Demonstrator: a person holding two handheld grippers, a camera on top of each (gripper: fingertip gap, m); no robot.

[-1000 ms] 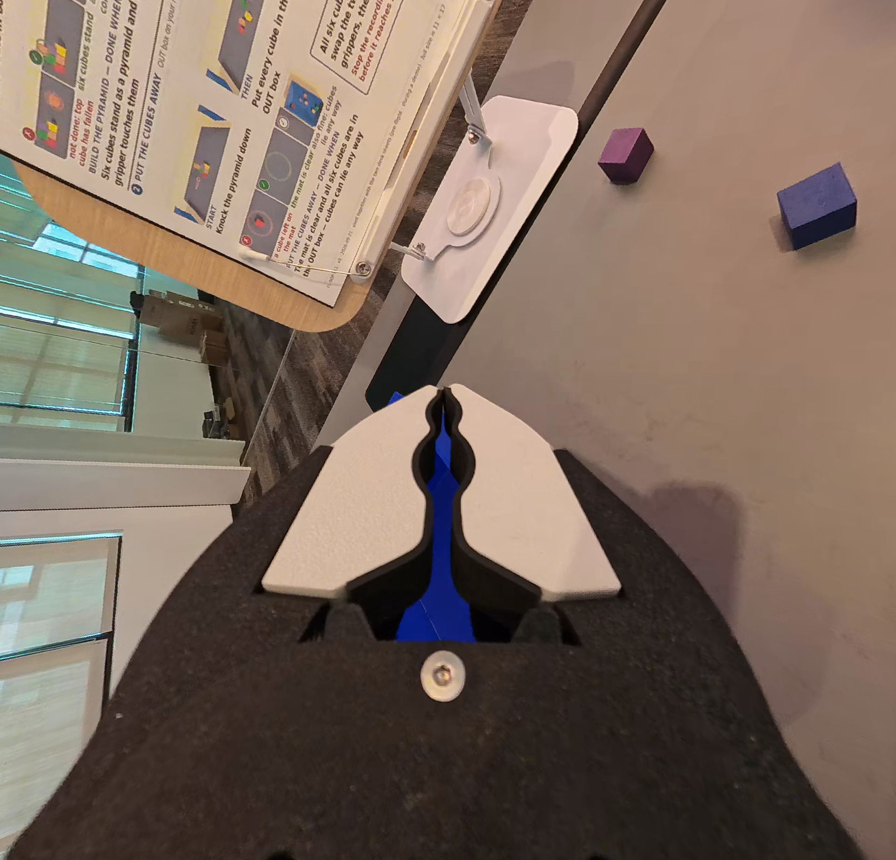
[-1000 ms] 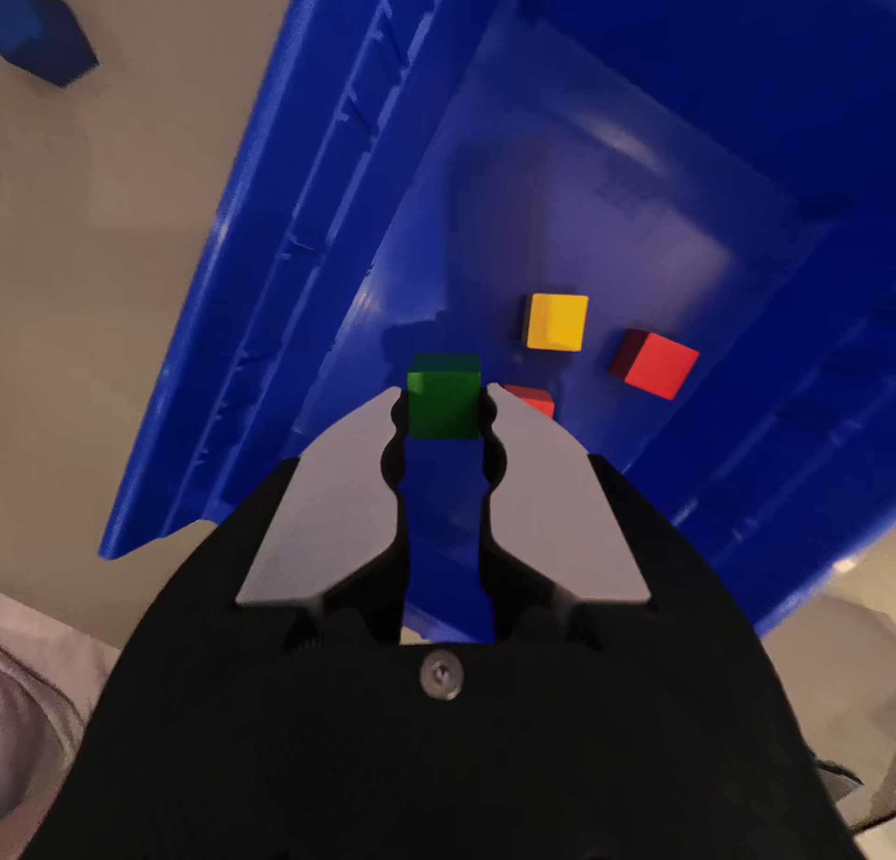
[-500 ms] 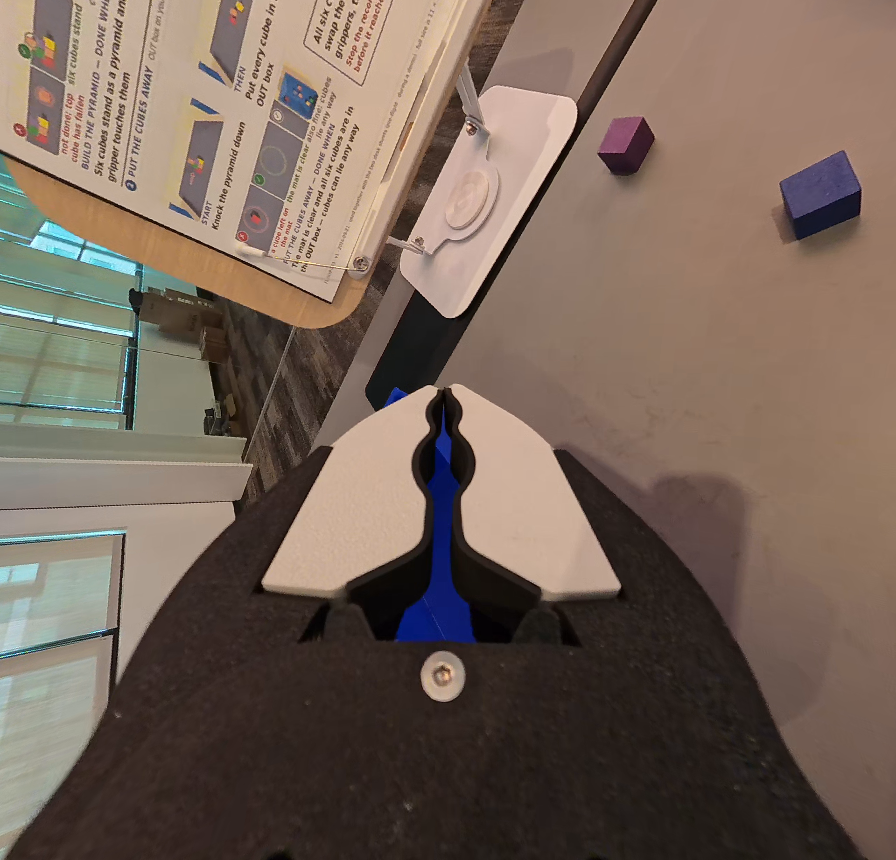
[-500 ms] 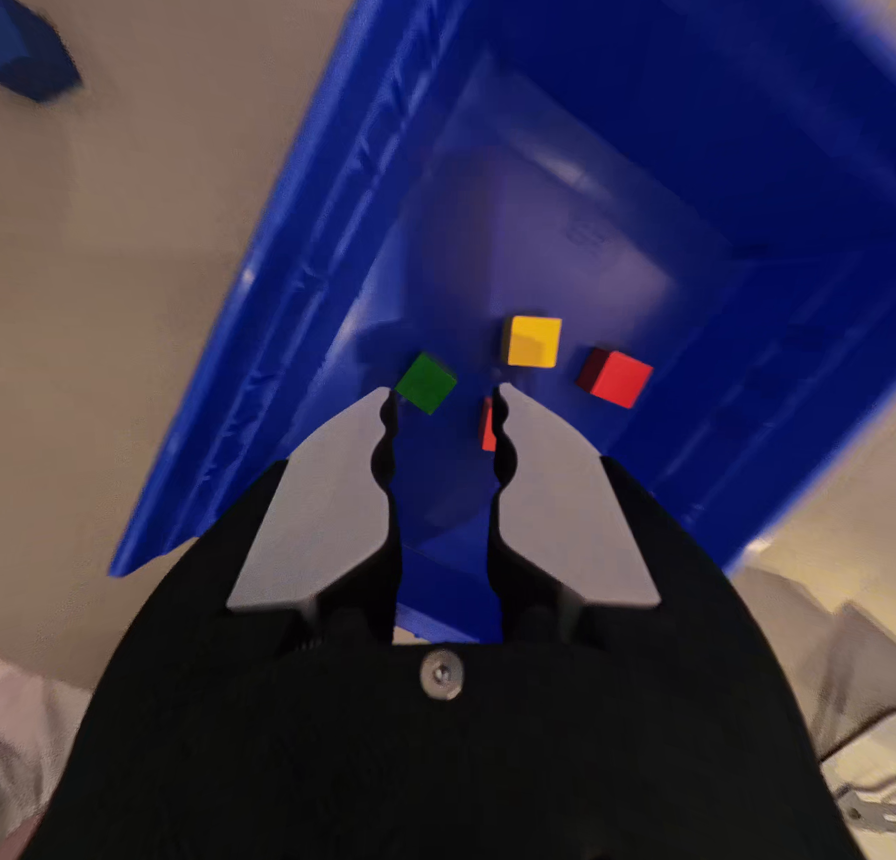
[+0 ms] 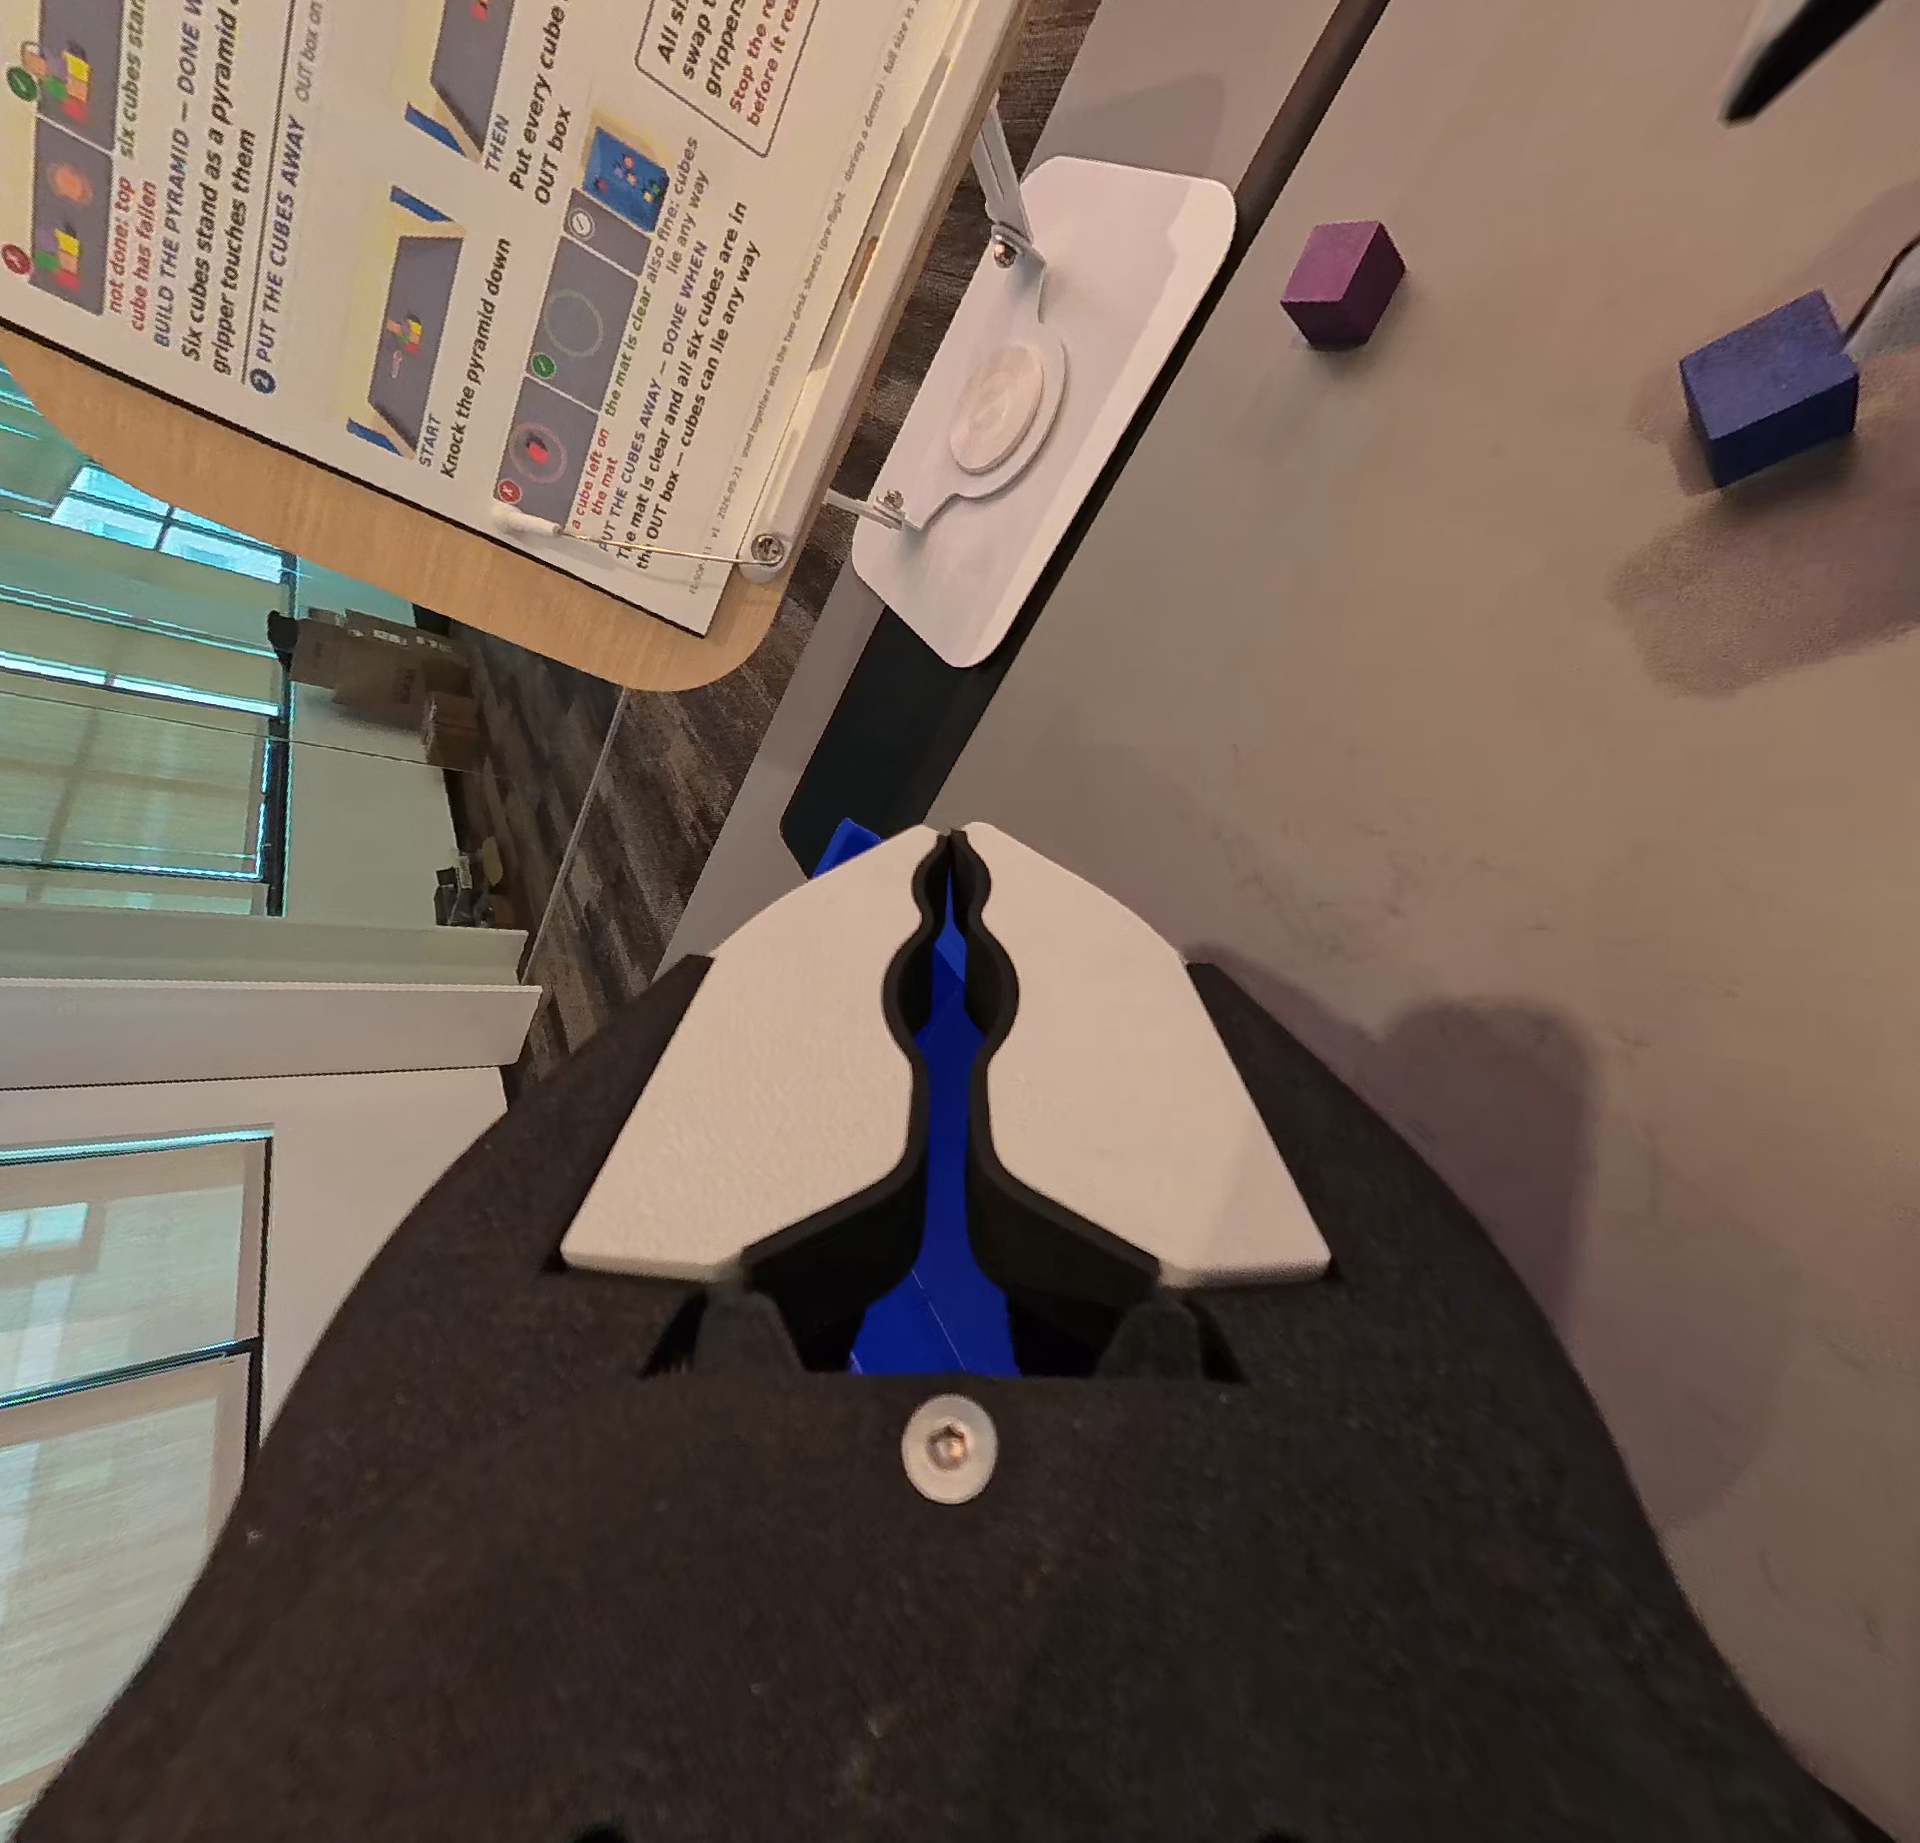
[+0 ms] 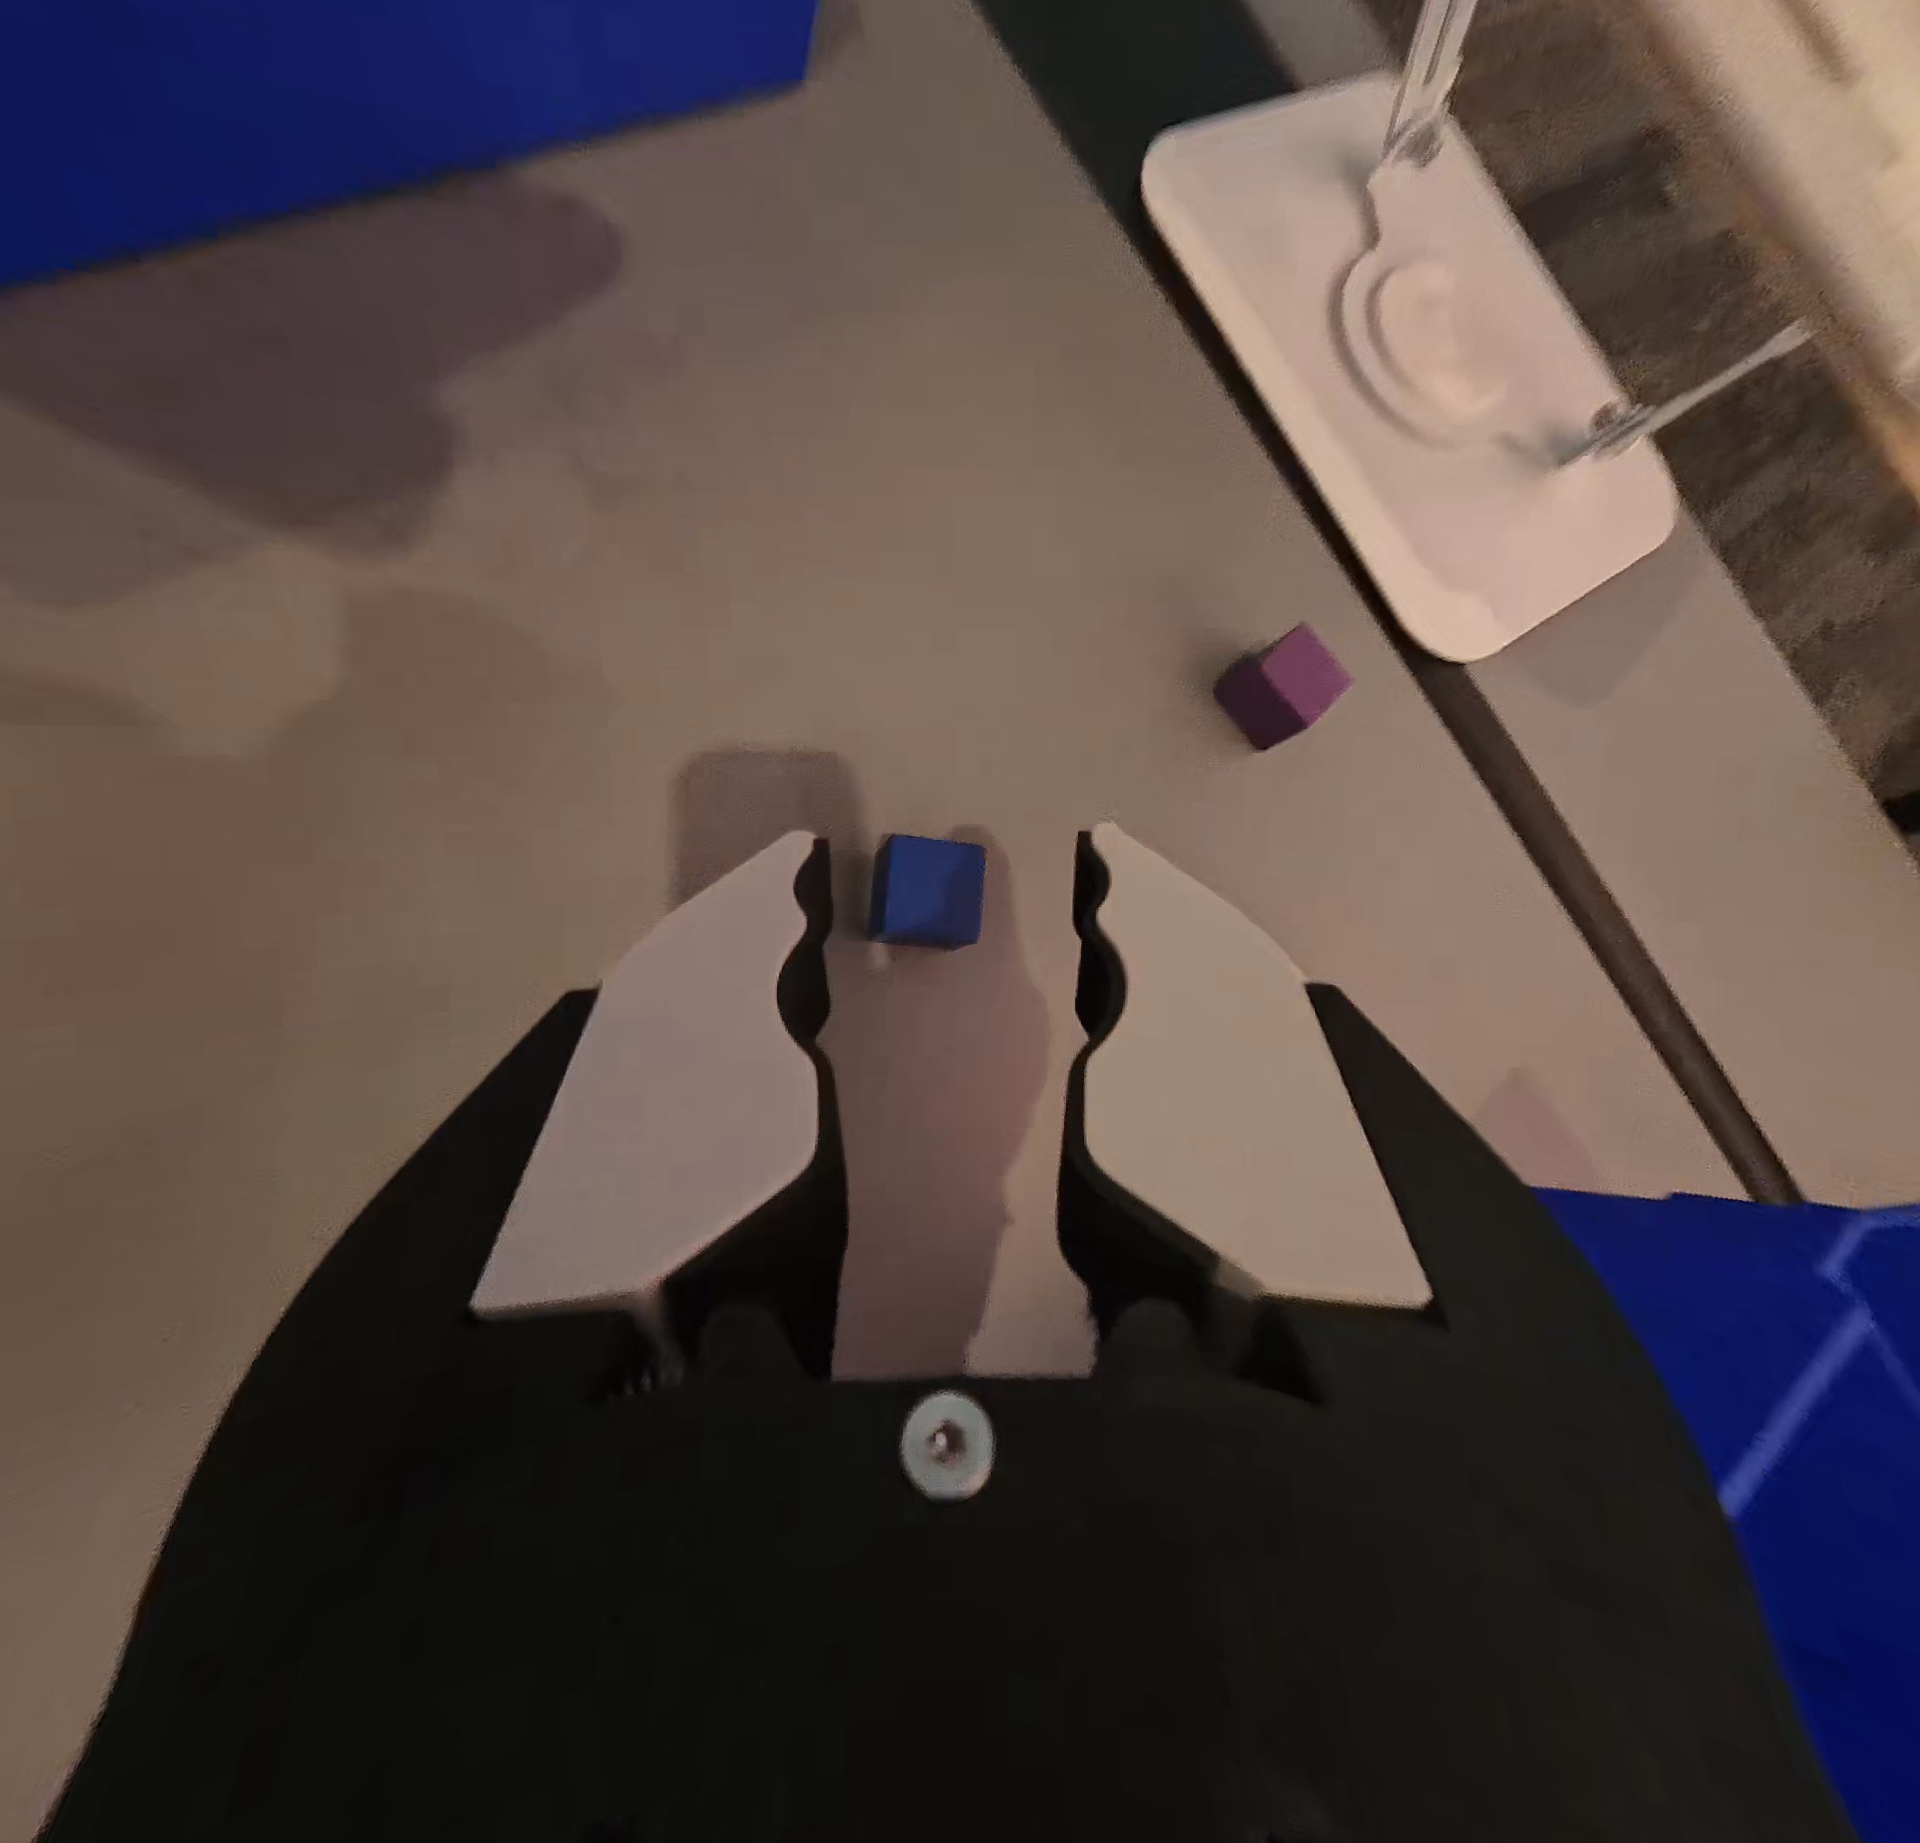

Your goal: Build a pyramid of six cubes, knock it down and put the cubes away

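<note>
My right gripper [image 6: 951, 858] is open above the grey mat [image 6: 727, 546]. A blue cube [image 6: 928, 905] lies on the mat between its fingertips, closer to the left finger [image 6: 727, 962], and neither pad presses on it. A purple cube [image 6: 1283, 687] lies farther right near the mat's edge. In the left wrist view the blue cube [image 5: 1766, 391] and purple cube [image 5: 1340, 281] lie at the upper right. My left gripper [image 5: 948, 837] is shut with its tips together. A blue box part [image 5: 935, 1305] shows below through the slot between its fingers.
A blue box [image 6: 364, 58] stands at the top left of the right wrist view, and another blue box corner [image 6: 1766, 1378] at the lower right. A white stand base [image 5: 1039, 401] holds an instruction sheet [image 5: 416, 183] past the mat's dark edge. There is about 20 cm between the tips of the two grippers.
My right gripper let the green cube drop into the blue box, opened wider and swung out over the mat to the blue cube. My left gripper stayed shut and hardly moved.
</note>
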